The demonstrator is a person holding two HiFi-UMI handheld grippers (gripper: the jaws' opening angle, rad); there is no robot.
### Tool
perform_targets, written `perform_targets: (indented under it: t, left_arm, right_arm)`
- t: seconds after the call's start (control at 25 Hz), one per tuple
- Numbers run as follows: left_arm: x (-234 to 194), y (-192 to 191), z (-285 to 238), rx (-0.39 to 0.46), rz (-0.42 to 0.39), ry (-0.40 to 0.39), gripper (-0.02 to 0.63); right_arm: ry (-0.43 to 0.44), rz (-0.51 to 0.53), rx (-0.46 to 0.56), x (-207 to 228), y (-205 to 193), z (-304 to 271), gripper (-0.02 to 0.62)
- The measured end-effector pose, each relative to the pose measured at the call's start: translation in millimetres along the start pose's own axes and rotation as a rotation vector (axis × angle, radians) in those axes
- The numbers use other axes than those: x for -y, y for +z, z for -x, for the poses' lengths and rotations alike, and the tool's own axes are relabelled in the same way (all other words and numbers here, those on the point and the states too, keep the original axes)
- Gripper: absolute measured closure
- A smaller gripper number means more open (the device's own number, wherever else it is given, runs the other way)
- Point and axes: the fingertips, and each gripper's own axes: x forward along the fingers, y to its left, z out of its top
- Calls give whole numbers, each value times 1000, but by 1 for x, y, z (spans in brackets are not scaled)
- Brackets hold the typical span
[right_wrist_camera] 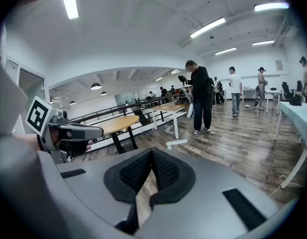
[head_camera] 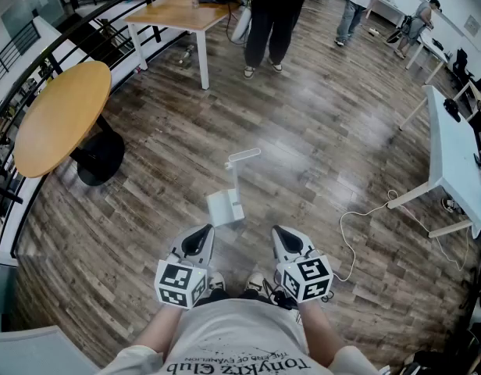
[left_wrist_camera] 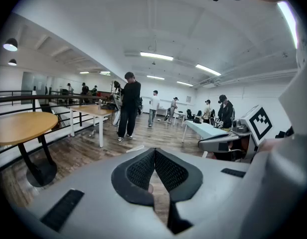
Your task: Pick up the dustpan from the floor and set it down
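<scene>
The white dustpan (head_camera: 226,205) stands upright on the wood floor just ahead of me, its long handle (head_camera: 243,157) rising away from me. Both grippers hover side by side short of it, apart from it. My left gripper (head_camera: 200,234) is to its lower left and my right gripper (head_camera: 285,236) to its lower right. In the left gripper view the dark pads (left_wrist_camera: 143,169) meet at their tips with nothing between them, and the handle's top (left_wrist_camera: 135,148) peeks above them. The right gripper's pads (right_wrist_camera: 165,169) are likewise shut and empty, with the handle's top (right_wrist_camera: 176,144) beyond.
A round wooden table (head_camera: 61,116) on a black base stands at the left by a railing. A rectangular wooden table (head_camera: 182,10) and a standing person (head_camera: 272,14) are farther ahead. At the right are a white table (head_camera: 451,155) and a white cable (head_camera: 351,225) on the floor.
</scene>
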Motion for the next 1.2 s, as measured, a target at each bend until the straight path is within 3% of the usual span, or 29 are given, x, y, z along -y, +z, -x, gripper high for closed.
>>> perform_targets:
  t: [0.48, 1.0, 1.2]
  left_arm:
    - [-6, 2, 7, -2, -2, 5, 583]
    - [-23, 1, 19, 19, 38, -1, 583]
    - [-40, 1, 30, 16, 17, -18, 583]
  right_arm:
    - [9, 12, 2, -9, 5, -5, 571]
    - [-44, -1, 32, -17, 7, -7, 569]
    - [-80, -4, 42, -27, 12, -12, 569]
